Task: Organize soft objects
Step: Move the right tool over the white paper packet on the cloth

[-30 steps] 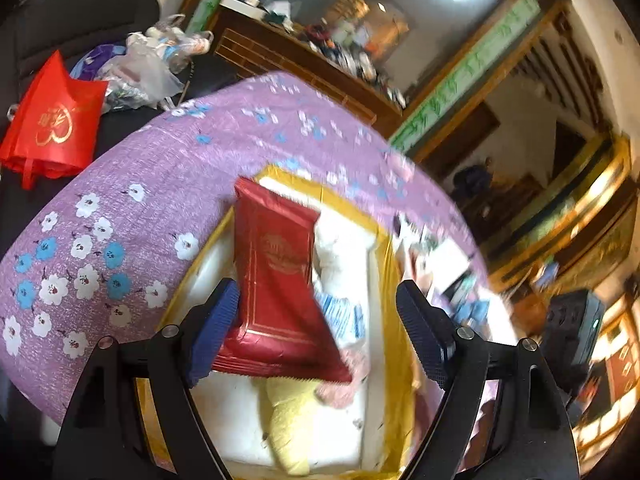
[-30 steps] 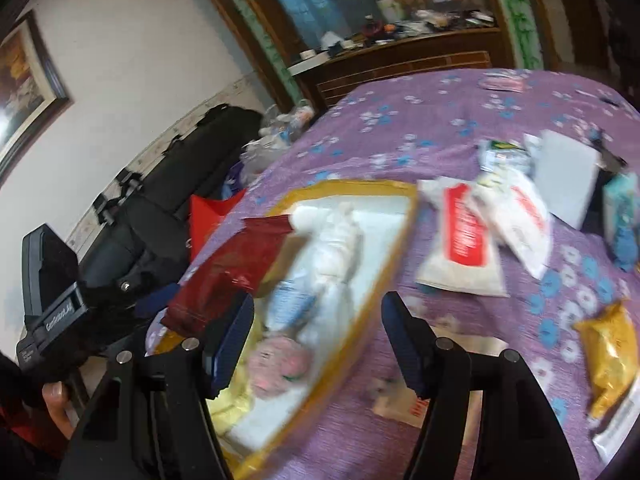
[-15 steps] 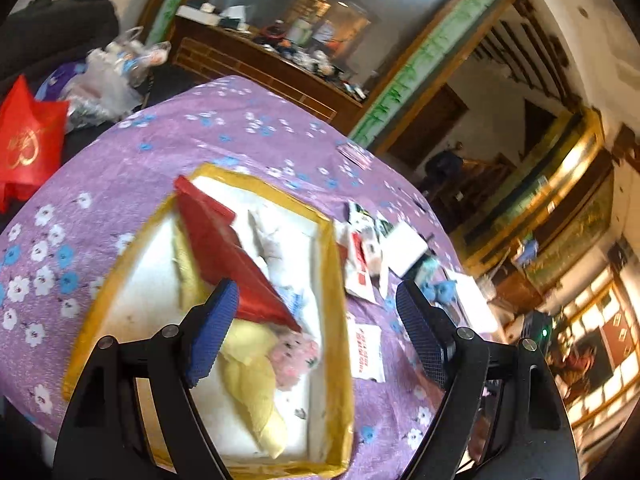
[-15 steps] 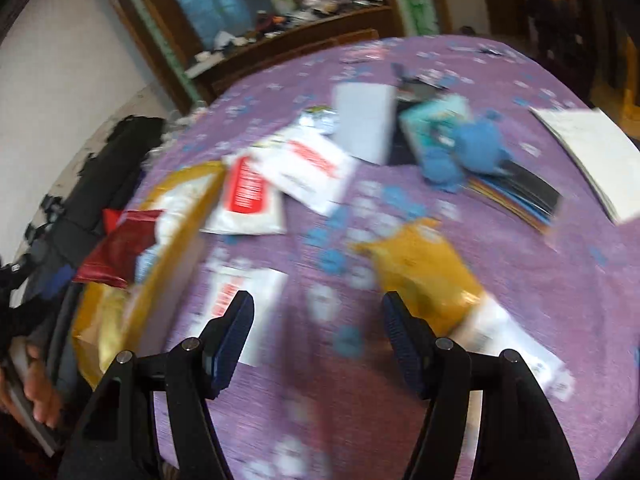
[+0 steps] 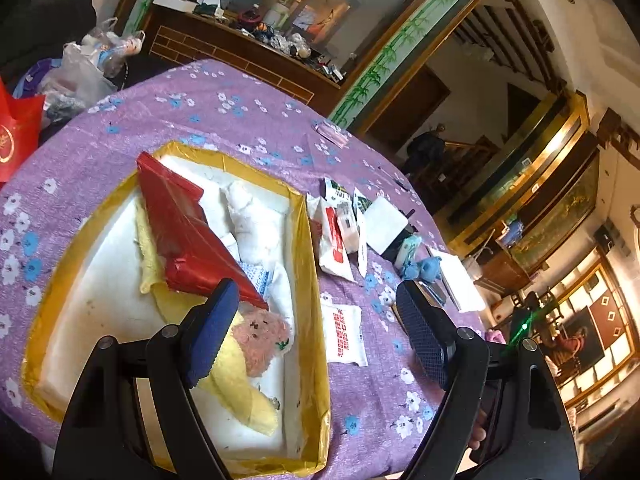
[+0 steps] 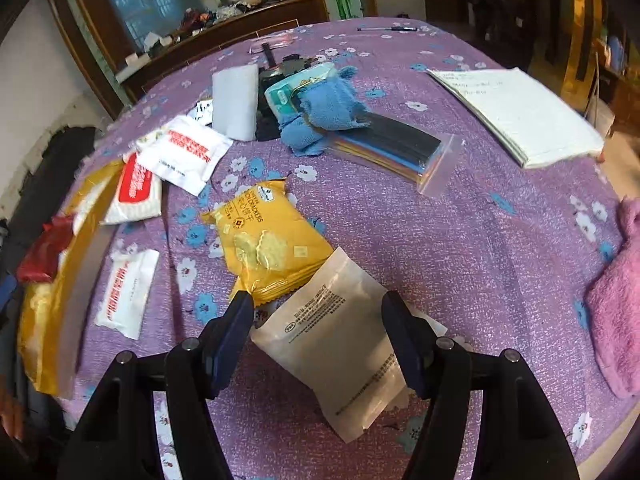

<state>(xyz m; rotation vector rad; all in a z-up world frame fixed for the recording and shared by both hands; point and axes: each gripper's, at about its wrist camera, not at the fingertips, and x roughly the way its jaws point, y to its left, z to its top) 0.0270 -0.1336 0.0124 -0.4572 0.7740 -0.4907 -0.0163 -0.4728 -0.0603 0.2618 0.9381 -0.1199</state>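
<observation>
Below the wide-open right gripper (image 6: 318, 334), a beige pouch (image 6: 340, 354) lies diagonally; left gripper (image 5: 316, 330) gapes empty.

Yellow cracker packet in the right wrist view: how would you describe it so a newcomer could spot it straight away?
On the purple flowered tablecloth, look just ahead of the right gripper. The yellow cracker packet lies flat there, its near corner tucked under a beige pouch. It is the only yellow wrapper, printed with crackers, while the packets to its left are white with red lettering.

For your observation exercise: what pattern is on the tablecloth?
Purple tablecloth with white and blue flowers; clearest in the right wrist view.
</observation>
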